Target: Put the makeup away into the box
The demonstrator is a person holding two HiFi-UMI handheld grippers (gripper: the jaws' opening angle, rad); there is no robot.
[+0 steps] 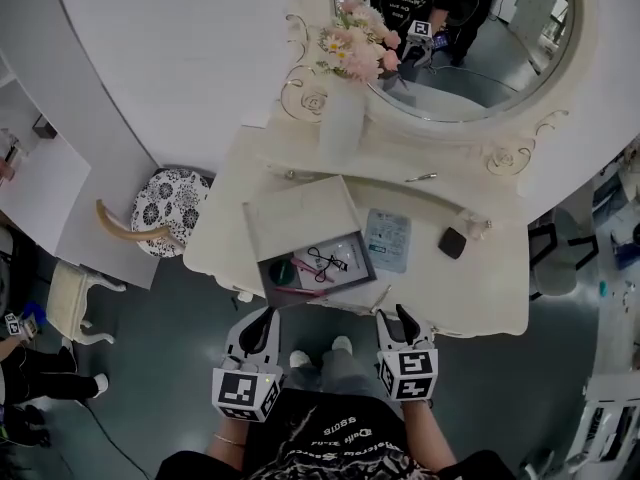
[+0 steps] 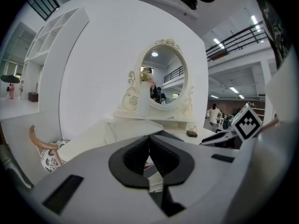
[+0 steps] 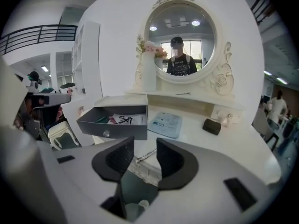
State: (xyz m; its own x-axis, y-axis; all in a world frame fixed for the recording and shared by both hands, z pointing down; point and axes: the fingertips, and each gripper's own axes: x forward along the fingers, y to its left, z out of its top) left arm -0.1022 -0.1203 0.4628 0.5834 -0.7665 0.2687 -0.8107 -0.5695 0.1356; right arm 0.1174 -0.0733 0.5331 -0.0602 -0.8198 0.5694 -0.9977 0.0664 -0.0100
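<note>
- Makeup tool (image 3: 145, 155), thin and shiny, flat on the bench (image 3: 243, 141) near its front edge, right in line with the right gripper (image 3: 145, 143).
- Jaws there wide apart, one on each side of the line to the tool, not touching it and holding nothing.
- Left gripper (image 2: 149, 138): jaws closed tip to tip with nothing in them, held off the near edge of the bench and pointing toward the mirror.
- Probably light, stiff and slippery.
- Lying so flat, likely hard to get under; best taken across the middle with a soft squeeze, so it does not flick away.
- Box (image 3: 112, 127) open, near the tool and to its left. Already inside: a black curler-like thing (image 3: 122, 119) and some pink and green bits.
- Not yet put away: a pale blue packet (image 3: 164, 124) just beside the box, flat and likely bendy, best taken by an edge.
- Also a small dark case (image 3: 211, 126) further right, likely hard and easy to grip by its sides.
- Hard to tell what the shiny tool really is: too thin and small.
- Near part of the box's inside hidden behind its front wall in the right gripper view.
- Little thing on the back ledge (image 1: 421, 177) too small to name.
</note>
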